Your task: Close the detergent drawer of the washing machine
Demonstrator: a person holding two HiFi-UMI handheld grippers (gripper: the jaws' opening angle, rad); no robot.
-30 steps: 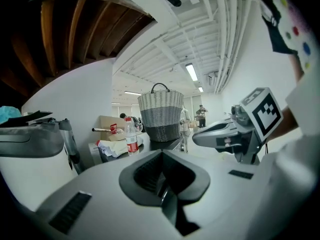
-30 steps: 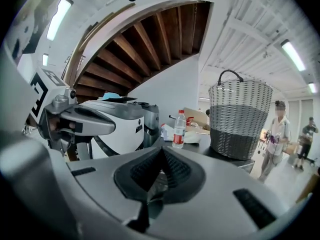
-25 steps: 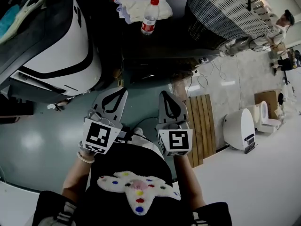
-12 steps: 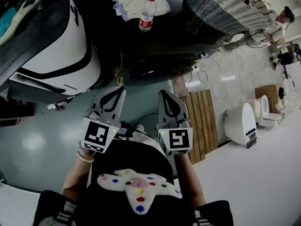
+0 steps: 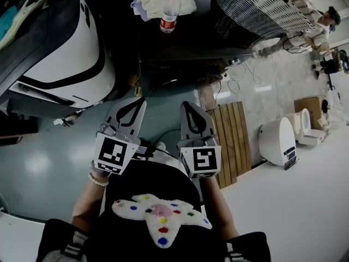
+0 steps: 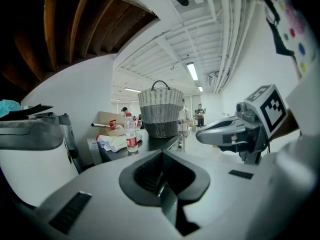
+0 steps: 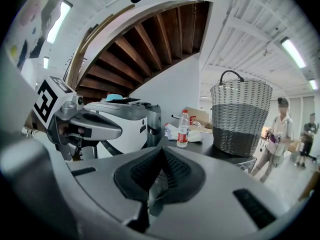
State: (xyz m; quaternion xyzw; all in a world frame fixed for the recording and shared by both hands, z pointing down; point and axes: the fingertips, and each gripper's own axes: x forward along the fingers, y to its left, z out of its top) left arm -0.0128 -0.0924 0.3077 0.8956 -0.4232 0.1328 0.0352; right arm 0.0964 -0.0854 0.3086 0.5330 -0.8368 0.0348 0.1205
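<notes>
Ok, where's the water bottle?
Head view, top centre: the water bottle stands on the dark table beside the white cloth, left of the basket.

Left tool, right tool shut, empty.

Washing machine on my left; ahead on the counter, bottle before cloth, basket right.

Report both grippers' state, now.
Left gripper: shut, nothing between the jaws.
Right gripper: shut, nothing between the jaws.
</notes>
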